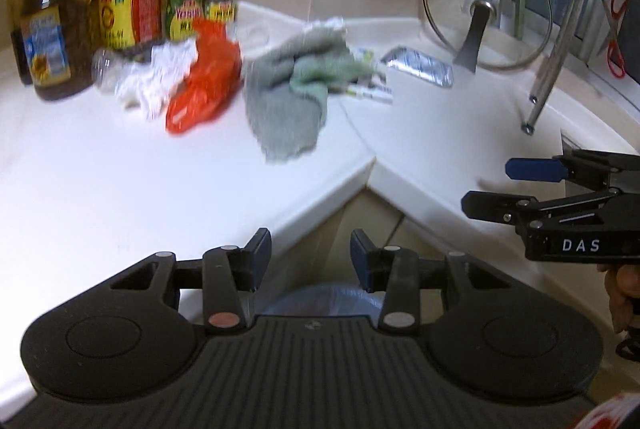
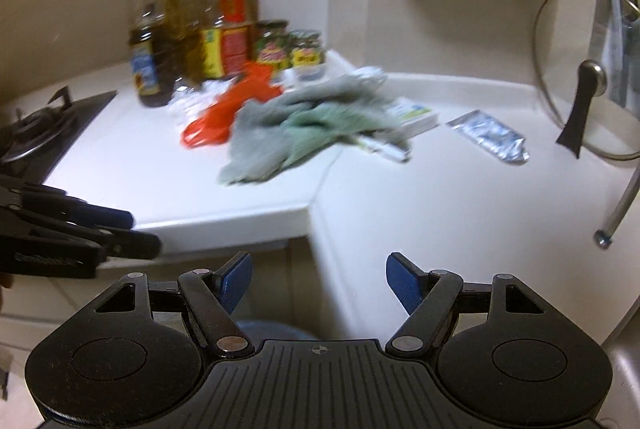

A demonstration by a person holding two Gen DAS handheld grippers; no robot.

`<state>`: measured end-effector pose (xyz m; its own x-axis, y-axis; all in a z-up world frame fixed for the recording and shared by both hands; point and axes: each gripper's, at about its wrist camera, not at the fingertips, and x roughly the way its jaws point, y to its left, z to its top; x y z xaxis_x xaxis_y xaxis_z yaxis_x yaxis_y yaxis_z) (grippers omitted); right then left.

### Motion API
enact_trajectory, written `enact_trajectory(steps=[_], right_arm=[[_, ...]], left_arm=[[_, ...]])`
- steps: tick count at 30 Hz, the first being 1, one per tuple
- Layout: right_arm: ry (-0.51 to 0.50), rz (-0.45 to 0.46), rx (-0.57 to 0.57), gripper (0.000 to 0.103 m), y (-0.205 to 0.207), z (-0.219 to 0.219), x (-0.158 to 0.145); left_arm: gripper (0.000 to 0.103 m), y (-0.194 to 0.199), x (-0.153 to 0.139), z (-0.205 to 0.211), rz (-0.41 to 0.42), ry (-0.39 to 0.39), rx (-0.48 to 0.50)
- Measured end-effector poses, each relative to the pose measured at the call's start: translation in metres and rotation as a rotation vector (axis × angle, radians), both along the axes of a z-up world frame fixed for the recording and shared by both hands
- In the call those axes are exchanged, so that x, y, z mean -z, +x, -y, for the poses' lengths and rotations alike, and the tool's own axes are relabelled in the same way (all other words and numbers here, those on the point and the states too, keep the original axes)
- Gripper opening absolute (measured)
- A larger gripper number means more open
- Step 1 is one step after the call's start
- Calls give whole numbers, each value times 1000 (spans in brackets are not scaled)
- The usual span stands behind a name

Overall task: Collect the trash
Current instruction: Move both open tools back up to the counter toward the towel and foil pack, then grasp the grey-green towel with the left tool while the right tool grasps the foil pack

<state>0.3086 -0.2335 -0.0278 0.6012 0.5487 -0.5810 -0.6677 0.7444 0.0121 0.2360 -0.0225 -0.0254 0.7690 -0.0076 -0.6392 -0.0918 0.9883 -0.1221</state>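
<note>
Both tongs (image 1: 310, 255) (image 2: 319, 279) spread, empty; crumpled orange wrapper (image 1: 202, 85) and silver pouch (image 1: 420, 65) on counter (image 1: 120, 169).

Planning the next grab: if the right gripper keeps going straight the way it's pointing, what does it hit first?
Probably bare white countertop. The open, empty right gripper aims near the corner seam, the gray-green cloth lying farther along; depth is uncertain.

Empty, parted left claw (image 1: 310, 255) before counter (image 1: 120, 181) with orange wrapper (image 1: 202, 85), grey cloth (image 1: 288, 101).
</note>
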Motion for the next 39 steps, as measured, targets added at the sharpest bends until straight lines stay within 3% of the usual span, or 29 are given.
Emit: enact_trajectory(steps=[10,14,16,22,28,30,34,36,39], right_arm=[[-4,52,69,74,91,28,-16],[-14,73,79,74,129,36,-19],[-19,67,83,74,147,37,-17],[-25,66,75,74,188,40,-13],[-25,37,45,74,218,36,-4],[-21,21,25,74,224,32,0],[-6,-14,-37,74,231,21,7],[0,-21,-67,74,230,13,10],[7,-17,-78,74,229,7,10]], left_arm=[[49,65,-20,2,54,56,-13],[51,101,-24,7,57,128,6],[59,120,-24,10,56,171,16],[72,174,-14,11,6,262,35],[73,211,7,6,-82,321,23],[70,218,13,3,-109,325,12],[31,221,15,-5,-118,266,-9],[19,219,11,-5,-111,263,-16],[13,216,0,-8,-95,217,-25]])
